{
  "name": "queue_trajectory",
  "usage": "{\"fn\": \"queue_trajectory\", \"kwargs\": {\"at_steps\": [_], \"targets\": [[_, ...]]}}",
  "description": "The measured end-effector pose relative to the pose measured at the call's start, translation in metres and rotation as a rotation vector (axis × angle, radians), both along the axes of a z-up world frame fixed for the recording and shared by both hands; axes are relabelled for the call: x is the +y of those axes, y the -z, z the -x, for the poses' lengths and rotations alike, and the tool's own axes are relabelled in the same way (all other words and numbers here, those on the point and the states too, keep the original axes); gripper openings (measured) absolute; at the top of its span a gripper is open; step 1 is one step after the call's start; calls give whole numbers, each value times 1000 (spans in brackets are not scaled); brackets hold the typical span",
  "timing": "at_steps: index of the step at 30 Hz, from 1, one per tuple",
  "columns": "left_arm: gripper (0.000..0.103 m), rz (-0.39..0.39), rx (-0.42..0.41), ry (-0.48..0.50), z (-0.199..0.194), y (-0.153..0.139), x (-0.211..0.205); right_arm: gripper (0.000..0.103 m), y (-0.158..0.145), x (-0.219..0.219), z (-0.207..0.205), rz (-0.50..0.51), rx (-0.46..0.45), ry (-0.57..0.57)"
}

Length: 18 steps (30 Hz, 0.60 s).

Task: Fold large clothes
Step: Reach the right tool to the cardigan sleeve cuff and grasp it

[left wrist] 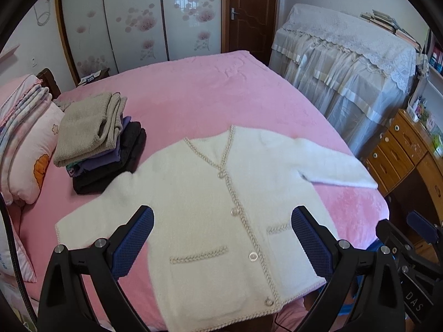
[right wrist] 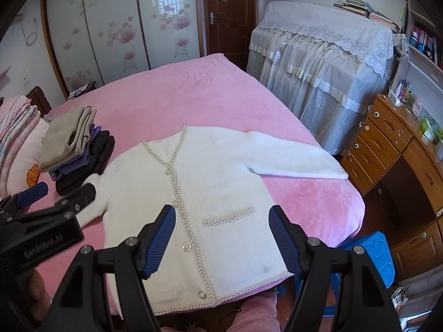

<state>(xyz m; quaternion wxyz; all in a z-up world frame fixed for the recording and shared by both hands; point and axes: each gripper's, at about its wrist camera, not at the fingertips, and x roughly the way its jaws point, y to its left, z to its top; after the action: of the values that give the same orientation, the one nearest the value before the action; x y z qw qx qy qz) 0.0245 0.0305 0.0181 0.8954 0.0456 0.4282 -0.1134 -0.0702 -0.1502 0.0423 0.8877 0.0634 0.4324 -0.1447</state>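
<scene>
One white cardigan [left wrist: 216,207] lies flat on the pink bed [left wrist: 210,94], front side up, with its hem at the near edge of the bed and its neck pointing away toward the wardrobe. Its two sleeves are spread out, one to each side; the right sleeve [right wrist: 299,159] reaches toward the wooden desk [right wrist: 401,171], and the left one ends near the stack of folded clothes [left wrist: 97,138]. Four round buttons are visible down the front band, and two pockets with braided trim, one on each side of the band. The left gripper [left wrist: 221,239] hovers above the lower part of the cardigan with its two blue fingers [left wrist: 133,243] wide apart and nothing between them. The right gripper [right wrist: 223,239] is also held over the lower part, above the right pocket [right wrist: 235,238], its two fingers spread apart and empty as well. In the right wrist view the left gripper appears at the left side, just above the left sleeve. The one stack of folded clothes has a beige knit on top, purple pieces under it and black at the bottom. Beside it are pillows [left wrist: 30,144] at the head of the bed. One blue stool [right wrist: 371,254] stands on the floor just beside the bed corner
</scene>
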Motion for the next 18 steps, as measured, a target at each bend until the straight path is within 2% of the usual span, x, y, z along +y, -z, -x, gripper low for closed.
{"fn": "queue_trajectory", "kwargs": {"at_steps": [5,9,15,18], "targets": [[99,-8,-75,5,-15,-13,-38,70,-7,-38,-12,38,-56,10],[99,-3,-125,38,-31,-25,-92,70,-7,-83,-28,63,-74,5],[99,69,-172,77,-56,-31,-180,70,10,-171,-49,8,-99,-9],[99,62,-197,96,-73,-21,-228,70,24,-217,-56,-23,-131,-3]]}}
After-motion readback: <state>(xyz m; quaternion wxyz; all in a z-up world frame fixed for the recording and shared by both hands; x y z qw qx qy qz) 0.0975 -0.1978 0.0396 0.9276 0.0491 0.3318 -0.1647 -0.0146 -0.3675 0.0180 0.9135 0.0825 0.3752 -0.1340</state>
